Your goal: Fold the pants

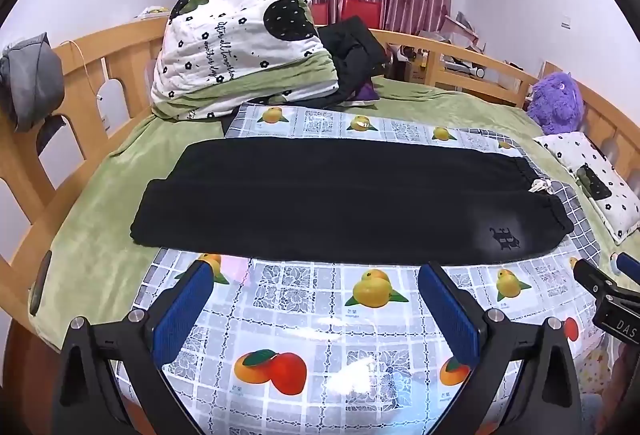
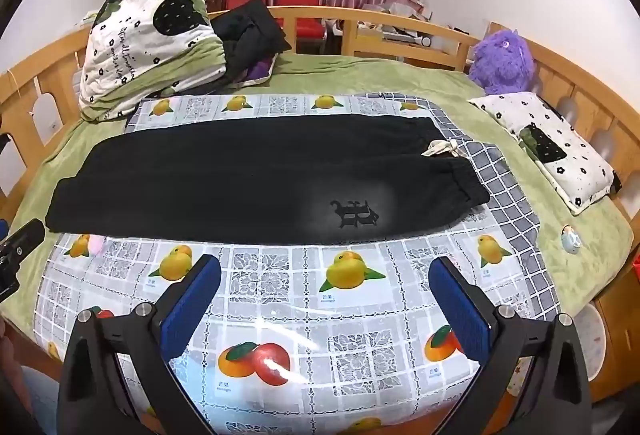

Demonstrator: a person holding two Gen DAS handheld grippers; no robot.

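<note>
Fingers (image 1: 188, 311) of the left gripper (image 1: 320, 309) are wide apart and hold nothing; the right gripper (image 2: 325, 305) too. Black pants (image 2: 256, 179) lie flat on the fruit cloth (image 2: 360, 319) on the bed (image 2: 360, 75), untouched. Folding hasn't started. Next, each gripper likely needs to grab an edge.
</note>
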